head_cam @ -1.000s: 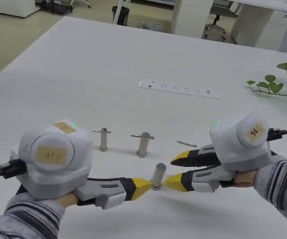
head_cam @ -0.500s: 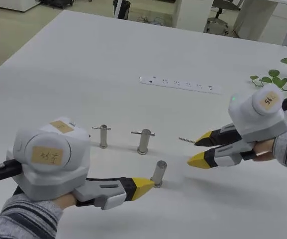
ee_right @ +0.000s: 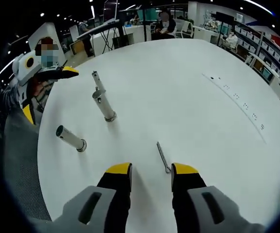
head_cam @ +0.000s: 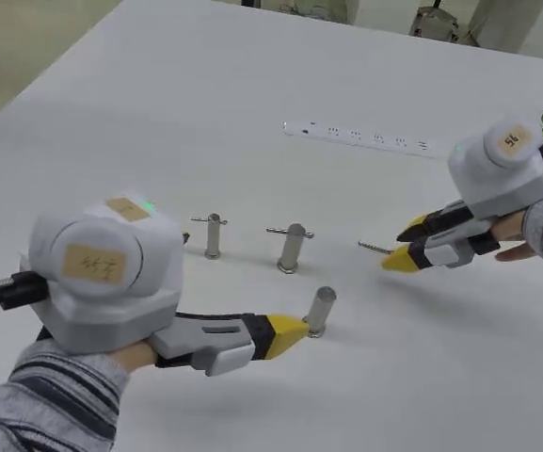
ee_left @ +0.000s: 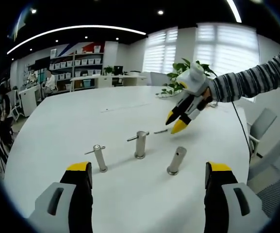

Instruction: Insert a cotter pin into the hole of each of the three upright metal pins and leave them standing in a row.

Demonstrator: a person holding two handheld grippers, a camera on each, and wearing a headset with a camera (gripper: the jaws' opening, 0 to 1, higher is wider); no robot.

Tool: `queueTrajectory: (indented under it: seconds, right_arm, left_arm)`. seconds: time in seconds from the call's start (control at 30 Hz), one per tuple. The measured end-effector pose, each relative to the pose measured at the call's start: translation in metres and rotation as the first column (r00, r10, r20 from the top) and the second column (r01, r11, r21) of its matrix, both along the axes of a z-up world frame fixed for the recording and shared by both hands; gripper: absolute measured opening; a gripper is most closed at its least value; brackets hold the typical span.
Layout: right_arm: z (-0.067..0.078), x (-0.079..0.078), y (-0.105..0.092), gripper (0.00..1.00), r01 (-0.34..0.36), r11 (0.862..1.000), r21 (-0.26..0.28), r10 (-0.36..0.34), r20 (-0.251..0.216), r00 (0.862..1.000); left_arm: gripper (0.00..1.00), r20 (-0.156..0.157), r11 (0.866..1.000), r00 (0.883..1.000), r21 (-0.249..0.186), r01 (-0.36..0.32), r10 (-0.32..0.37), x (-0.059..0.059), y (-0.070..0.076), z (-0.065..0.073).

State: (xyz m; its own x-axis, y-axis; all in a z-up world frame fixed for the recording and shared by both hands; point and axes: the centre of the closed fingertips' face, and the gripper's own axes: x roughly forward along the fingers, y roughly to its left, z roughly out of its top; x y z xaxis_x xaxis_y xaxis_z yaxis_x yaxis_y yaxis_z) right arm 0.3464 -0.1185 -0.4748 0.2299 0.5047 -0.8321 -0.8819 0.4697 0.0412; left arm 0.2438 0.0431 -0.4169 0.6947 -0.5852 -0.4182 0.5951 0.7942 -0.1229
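White bench [head_cam: 158,113], power strip [head_cam: 360,138] at far side; office room, shelves [ee_left: 76,63], window blinds [ee_left: 237,46]. Three metal pins [head_cam: 293,248] upright, axes vertical. Two carry crosswise cotter pins [head_cam: 290,232]. Bare pin [head_cam: 320,310] stands just ahead of wide-open, empty left tongs [ee_left: 149,167]. Loose cotter pin [ee_right: 162,156] flat on bench, lengthwise in line with part-open, empty right tongs [ee_right: 152,169].

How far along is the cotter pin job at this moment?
Done: the far-left pin and middle pin are already cottered. In hand: the open right tongs hover at the loose cotter pin. Remaining: the near pin has none; the open left tongs stand by it.
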Motion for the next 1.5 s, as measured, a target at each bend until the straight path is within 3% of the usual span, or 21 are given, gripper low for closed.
queueTrajectory:
  seconds: [0.3, 0.63, 0.8, 1.0, 1.17, 1.23, 1.5]
  right_arm:
    - [-0.014, 0.008, 0.001, 0.18, 0.011, 0.999, -0.043, -0.012, -0.009, 1.000]
    - [-0.017, 0.013, -0.005, 0.04, 0.011, 0.996, -0.094, -0.010, 0.001, 1.000]
    - [-0.018, 0.016, -0.006, 0.00, -0.047, 0.987, -0.153, 0.052, 0.031, 0.998]
    - [-0.017, 0.013, -0.005, 0.00, -0.137, 0.966, -0.220, 0.152, 0.055, 0.987]
    - [-0.017, 0.014, -0.005, 0.00, -0.155, 0.958, -0.242, 0.176, 0.070, 0.982]
    - [-0.016, 0.015, -0.008, 0.00, -0.166, 0.947, -0.275, 0.199, 0.098, 0.975]
    - [0.001, 0.013, -0.008, 0.00, -0.157, 0.952, -0.263, 0.203, 0.159, 0.966]
  left_arm:
    - [0.93, -0.009, 1.000, 1.000, -0.004, 0.003, -0.003, -0.003, 0.002, 0.000]
    - [0.89, -0.016, 1.000, 1.000, -0.005, 0.012, -0.012, -0.003, 0.002, 0.000]
    - [0.88, -0.021, 1.000, 1.000, -0.001, 0.011, -0.011, -0.003, 0.002, 0.000]
    - [0.87, -0.023, 1.000, 1.000, 0.004, 0.013, -0.013, -0.004, 0.001, 0.000]
    - [0.86, -0.026, 1.000, 1.000, 0.006, 0.015, -0.015, -0.004, 0.001, 0.000]
    - [0.85, -0.027, 1.000, 0.999, 0.007, 0.018, -0.018, -0.004, 0.000, -0.001]
    - [0.85, -0.031, 1.000, 1.000, 0.025, 0.002, -0.001, -0.003, 0.004, -0.006]
